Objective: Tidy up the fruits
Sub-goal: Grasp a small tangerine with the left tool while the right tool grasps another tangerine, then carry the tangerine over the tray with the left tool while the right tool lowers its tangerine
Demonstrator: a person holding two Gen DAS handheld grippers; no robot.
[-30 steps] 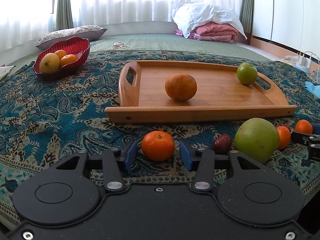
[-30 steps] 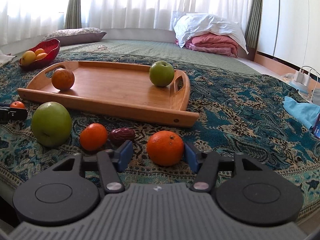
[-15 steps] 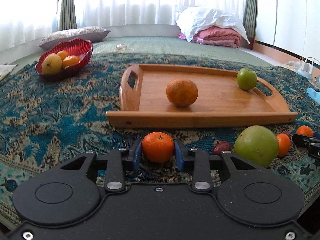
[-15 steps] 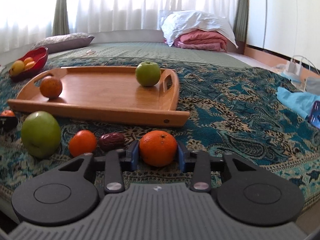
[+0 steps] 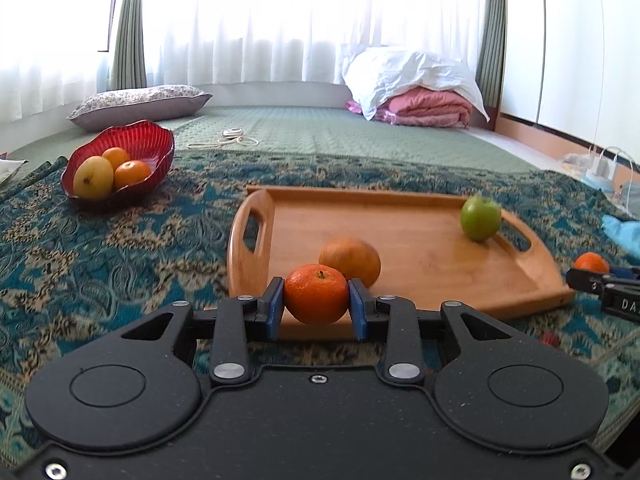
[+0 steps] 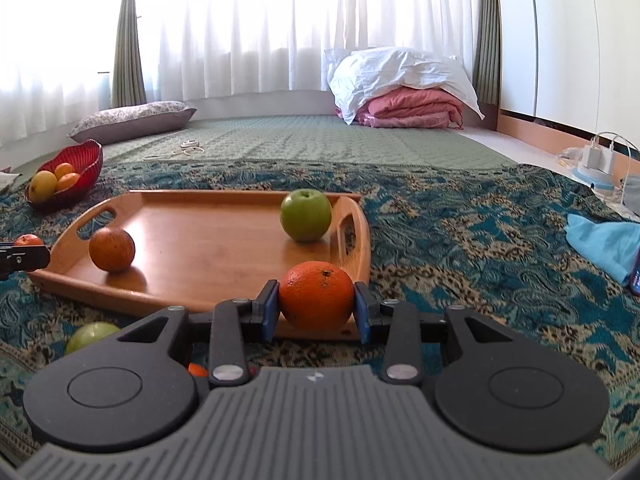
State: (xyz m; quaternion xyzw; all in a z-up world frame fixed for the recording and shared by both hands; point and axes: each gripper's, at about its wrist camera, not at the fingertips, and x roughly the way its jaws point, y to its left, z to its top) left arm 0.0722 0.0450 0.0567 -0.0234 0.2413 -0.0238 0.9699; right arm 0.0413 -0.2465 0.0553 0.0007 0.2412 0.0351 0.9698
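Both tongs, left [image 5: 316, 312] and right [image 6: 316, 314], now higher, clamped on oranges, near tray edge [image 6: 200, 308].

large green fruit [image 6: 91, 335] half hidden behind gripper body — small orange fruit [image 6: 197, 369] barely showing

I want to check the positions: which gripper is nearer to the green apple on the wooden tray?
Right. The right gripper, shut on an orange, is at the tray's end where the green apple sits. The left gripper, holding a mandarin, is near the opposite end.
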